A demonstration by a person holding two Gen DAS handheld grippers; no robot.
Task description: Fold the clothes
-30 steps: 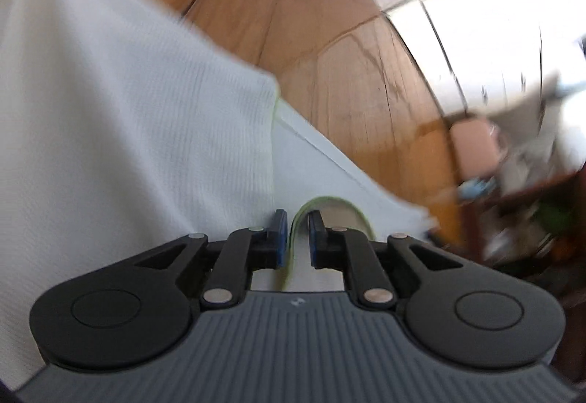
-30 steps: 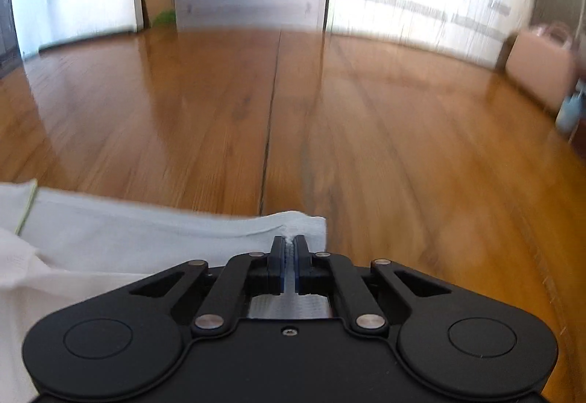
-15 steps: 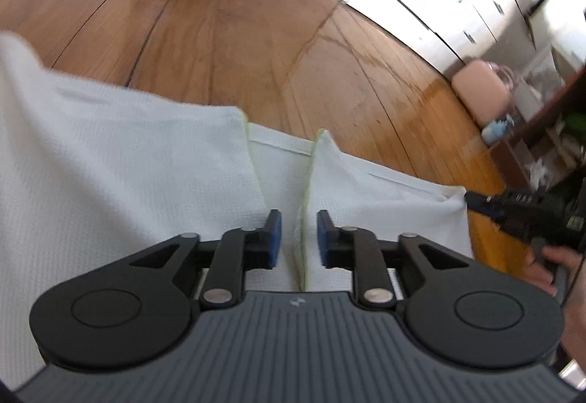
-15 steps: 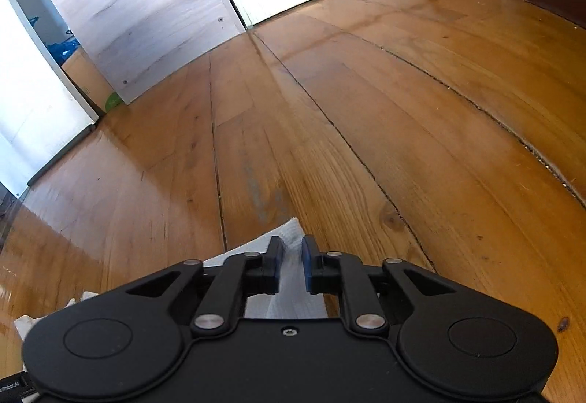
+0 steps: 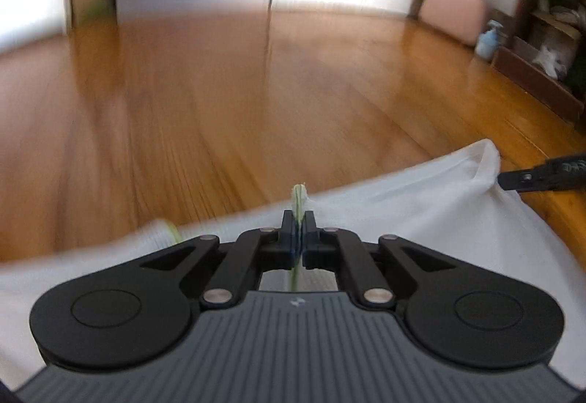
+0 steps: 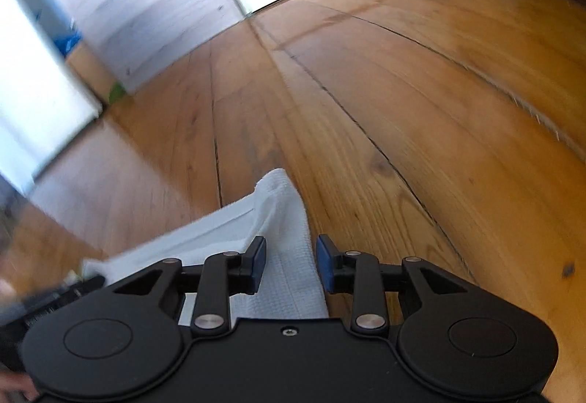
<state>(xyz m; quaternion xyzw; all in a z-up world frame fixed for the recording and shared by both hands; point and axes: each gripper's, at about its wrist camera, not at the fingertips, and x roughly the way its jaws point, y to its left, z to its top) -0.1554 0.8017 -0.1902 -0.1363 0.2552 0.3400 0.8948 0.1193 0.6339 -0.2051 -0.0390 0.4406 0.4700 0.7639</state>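
Observation:
A white waffle-knit garment (image 5: 421, 212) with a yellow-green edge lies on the wooden floor. My left gripper (image 5: 299, 223) is shut on that yellow-green hem, which sticks up between the pads. A corner of the same white garment (image 6: 282, 212) reaches forward in the right wrist view. My right gripper (image 6: 291, 258) is opening; the cloth lies between its blue pads (image 6: 259, 256) without being pressed. A finger of the right gripper (image 5: 542, 176) shows at the right edge of the left wrist view, beside the garment's raised corner.
Wooden floor (image 6: 403, 91) spreads ahead of both grippers. A pink case (image 5: 454, 7) and a blue bottle (image 5: 487, 40) stand by a dark shelf unit (image 5: 542, 47) at the far right. White cabinet doors (image 6: 139, 0) line the back.
My left gripper opened on the hem, then shut on it again while rolling level and rising. My right gripper let go of the garment corner and its jaws have spread apart.

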